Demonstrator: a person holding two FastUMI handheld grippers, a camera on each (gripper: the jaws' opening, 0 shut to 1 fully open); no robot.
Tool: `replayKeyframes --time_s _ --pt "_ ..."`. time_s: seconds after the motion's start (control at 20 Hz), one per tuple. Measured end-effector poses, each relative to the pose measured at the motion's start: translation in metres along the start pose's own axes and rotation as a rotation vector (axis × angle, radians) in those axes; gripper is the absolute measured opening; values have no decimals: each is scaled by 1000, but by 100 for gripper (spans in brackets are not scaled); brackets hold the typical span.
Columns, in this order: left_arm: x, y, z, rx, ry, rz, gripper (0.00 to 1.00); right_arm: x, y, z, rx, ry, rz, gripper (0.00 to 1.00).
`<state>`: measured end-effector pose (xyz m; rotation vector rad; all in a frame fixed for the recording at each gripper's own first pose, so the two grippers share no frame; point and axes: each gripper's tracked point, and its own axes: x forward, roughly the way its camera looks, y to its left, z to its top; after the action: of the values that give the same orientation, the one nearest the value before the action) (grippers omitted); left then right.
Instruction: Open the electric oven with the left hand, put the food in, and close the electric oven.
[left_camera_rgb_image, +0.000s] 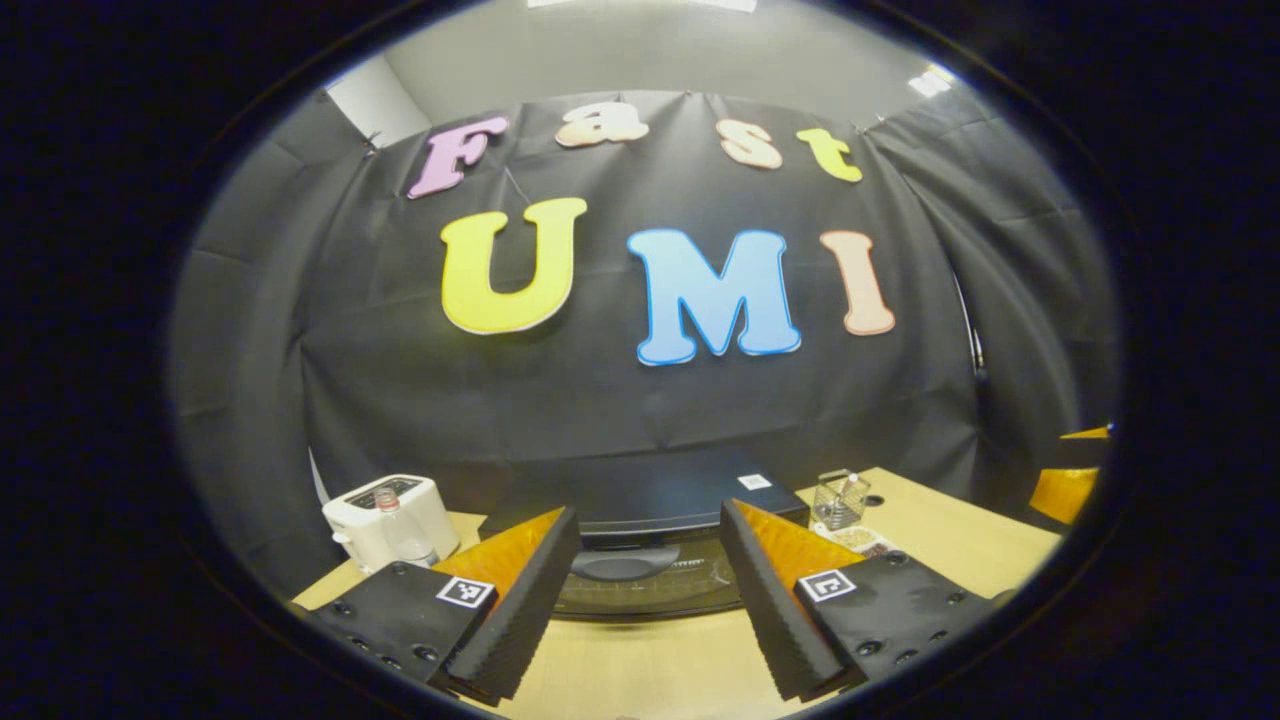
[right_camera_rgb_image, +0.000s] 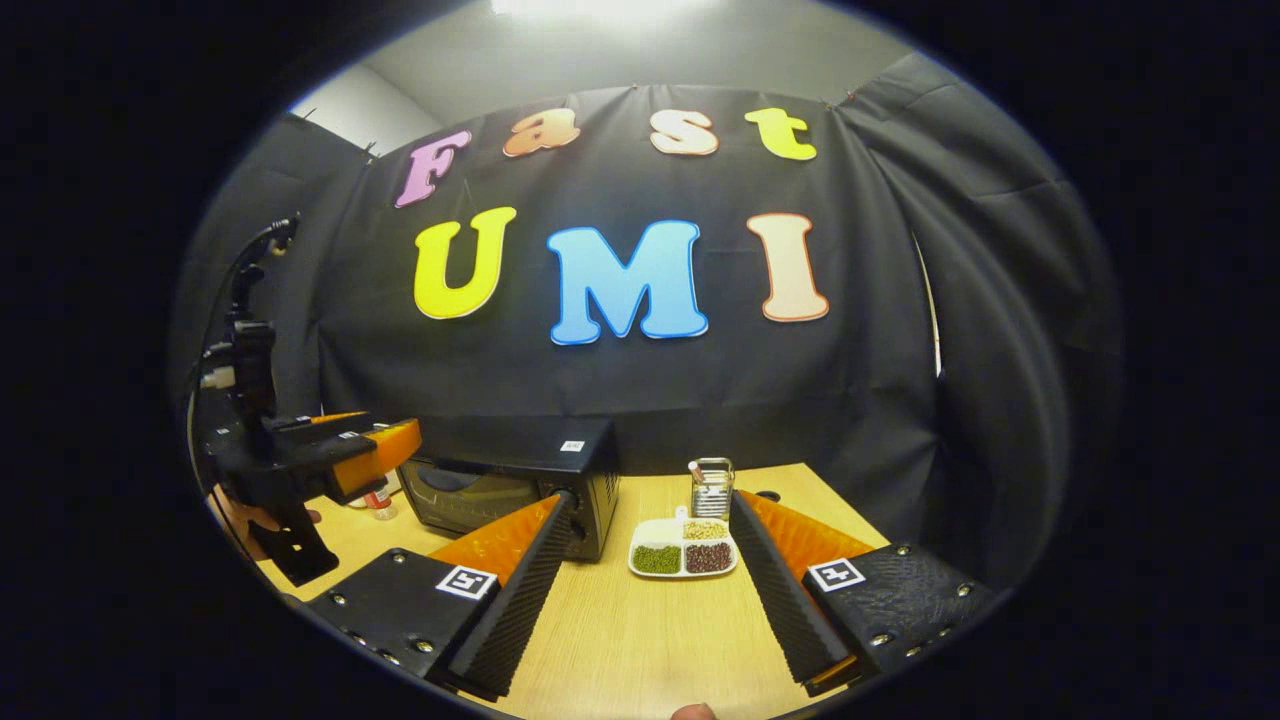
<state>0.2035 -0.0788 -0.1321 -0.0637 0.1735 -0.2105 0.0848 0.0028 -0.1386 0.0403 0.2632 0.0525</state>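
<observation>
Both grippers, left (left_camera_rgb_image: 650, 590) and right (right_camera_rgb_image: 645, 590), are held agape and empty before the closed oven (right_camera_rgb_image: 520, 485); food tray (right_camera_rgb_image: 683, 548) is set beside it.

In the left gripper view, the electric oven (left_camera_rgb_image: 640, 560) was partly hidden behind the two fingers, its door state indeterminable, and the plate of food (left_camera_rgb_image: 858, 538) was mostly covered by one finger. In the right gripper view, the oven's right end lay behind a finger, and the left gripper (right_camera_rgb_image: 395, 440) had its jaw gap hidden.
</observation>
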Motion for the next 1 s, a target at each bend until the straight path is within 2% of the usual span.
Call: replayKeyframes --time_s 0.05,0.1,0.15,0.2,0.25,0.3,0.45,0.55,0.75,1.0 --pt "-14 -3 9 -4 -14 13 91 -4 -6 7 -15 -19 2 97" --pt "-29 -4 20 -3 -28 26 99 -10 -11 14 -23 -40 8 97" --pt "-43 -6 29 1 -42 41 91 -14 -14 19 -26 -58 13 98" --pt "-58 -7 39 7 -59 56 95 -20 -19 23 -29 -72 17 100" --pt "-71 -9 47 14 -73 67 91 -26 -23 24 -34 -83 18 98" --pt "-85 -10 52 26 -87 81 99 -30 -25 25 -41 -97 27 98" --pt "-122 -12 58 67 -115 113 99 -44 -34 27 -63 -120 20 98" --pt "-145 -9 50 80 -88 118 99 -54 -33 32 -43 -138 22 98" --pt "-165 -11 46 88 -81 118 99 -63 -30 41 -38 -166 1 98" --pt "-172 -13 55 115 -109 79 99 -68 -18 48 -55 -178 1 98"
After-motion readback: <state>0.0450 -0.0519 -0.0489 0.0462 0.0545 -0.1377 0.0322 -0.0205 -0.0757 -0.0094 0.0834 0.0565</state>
